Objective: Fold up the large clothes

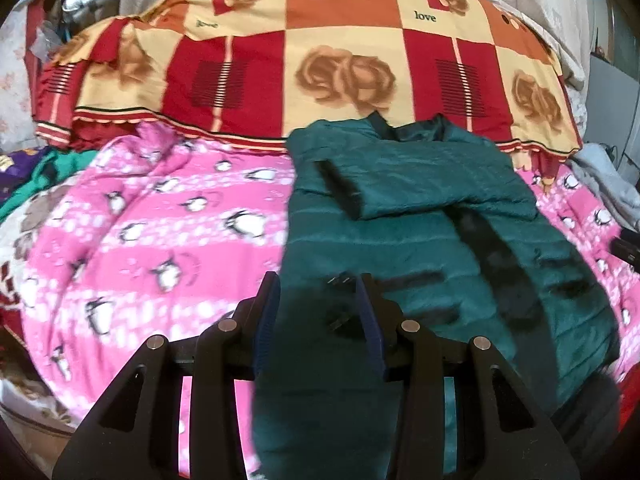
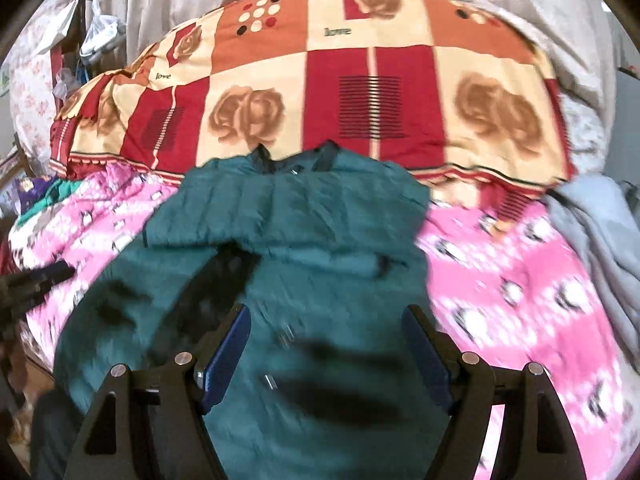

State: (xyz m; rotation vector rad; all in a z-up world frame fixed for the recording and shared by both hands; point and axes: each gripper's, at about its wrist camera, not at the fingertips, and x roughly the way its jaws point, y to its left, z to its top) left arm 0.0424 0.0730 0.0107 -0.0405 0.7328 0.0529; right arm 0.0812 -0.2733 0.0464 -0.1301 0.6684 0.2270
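A dark green quilted jacket [image 1: 400, 240] lies on the pink penguin blanket [image 1: 160, 240], collar towards the far quilt. One sleeve [image 1: 432, 196] is folded across its chest. My left gripper [image 1: 318, 292] is at the jacket's near left part, and green fabric fills the gap between its blue pads and runs down under it. My right gripper [image 2: 326, 320] stands wider at the near part of the jacket [image 2: 320, 232], with fabric packed between its pads too. The other gripper shows at each view's edge: the right gripper [image 1: 626, 246] and the left gripper [image 2: 40, 280]. Both views are blurred.
A red, orange and cream rose-patterned quilt [image 1: 320, 60] is heaped behind the jacket. A grey garment [image 2: 592, 220] lies at the right of the bed. Green and purple clothes [image 1: 40, 176] sit at the far left. Pale curtains hang at the back.
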